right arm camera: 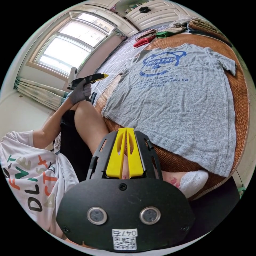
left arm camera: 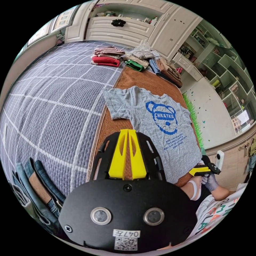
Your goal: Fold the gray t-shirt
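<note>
Your left gripper [left arm camera: 128, 130] sits at 6 o'clock, jaws pinched together on nothing. Same for your right gripper [right arm camera: 126, 129] over your knee. The gray t-shirt [right arm camera: 184, 104] lies flat, print up, on the brown mat [right arm camera: 173, 160], around 1 o'clock. Folded clothes [left arm camera: 138, 60] are piled beyond it.

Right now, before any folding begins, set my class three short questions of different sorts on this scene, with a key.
1. True or false: the gray t-shirt lies spread flat, print side up.
2. What is the left gripper holding: A a sleeve, B the hem, C nothing?
3. Fill in: the shirt rests on a brown ____ beside the checked quilt.

Key: 1 true; 2 C, its jaws together over the mat; 3 mat.
</note>
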{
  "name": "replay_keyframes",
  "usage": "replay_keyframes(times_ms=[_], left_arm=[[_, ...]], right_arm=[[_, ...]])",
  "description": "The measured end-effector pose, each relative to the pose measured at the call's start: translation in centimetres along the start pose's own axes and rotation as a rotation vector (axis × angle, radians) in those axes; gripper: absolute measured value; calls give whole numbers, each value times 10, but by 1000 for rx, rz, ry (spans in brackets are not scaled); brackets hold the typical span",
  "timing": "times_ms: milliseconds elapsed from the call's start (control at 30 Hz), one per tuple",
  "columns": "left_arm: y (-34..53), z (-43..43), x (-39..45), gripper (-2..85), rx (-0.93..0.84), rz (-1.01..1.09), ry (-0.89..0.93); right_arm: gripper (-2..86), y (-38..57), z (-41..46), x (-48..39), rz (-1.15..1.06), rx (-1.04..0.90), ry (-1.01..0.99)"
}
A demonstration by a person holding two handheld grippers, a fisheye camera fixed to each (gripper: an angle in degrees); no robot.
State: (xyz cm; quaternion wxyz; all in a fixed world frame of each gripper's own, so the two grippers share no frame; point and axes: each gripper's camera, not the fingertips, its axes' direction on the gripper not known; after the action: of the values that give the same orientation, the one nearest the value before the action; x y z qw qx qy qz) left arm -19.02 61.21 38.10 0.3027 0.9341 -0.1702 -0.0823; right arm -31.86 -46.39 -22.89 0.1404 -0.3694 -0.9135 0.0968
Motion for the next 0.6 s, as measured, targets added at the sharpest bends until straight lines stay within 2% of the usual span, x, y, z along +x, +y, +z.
replay_keyframes(times_ms=[133,233,300,400,600], left_arm=[[-1,24,-7,-7,3,-9,19],[-8,44,-6,4,-26,29,26],[-15,59,-9,41,-43,25,48],[-24,88,-18,72,-69,16,119],[-27,143,-47,90,-160,-36,213]], right_arm=[[-6,-2,-16,4,-9,68,-14],[10,-8,-62,12,-9,227,162],[21,-21,-90,29,26,270,283],[33,-52,-125,69,64,248,349],[43,-110,-129,129,15,40,441]])
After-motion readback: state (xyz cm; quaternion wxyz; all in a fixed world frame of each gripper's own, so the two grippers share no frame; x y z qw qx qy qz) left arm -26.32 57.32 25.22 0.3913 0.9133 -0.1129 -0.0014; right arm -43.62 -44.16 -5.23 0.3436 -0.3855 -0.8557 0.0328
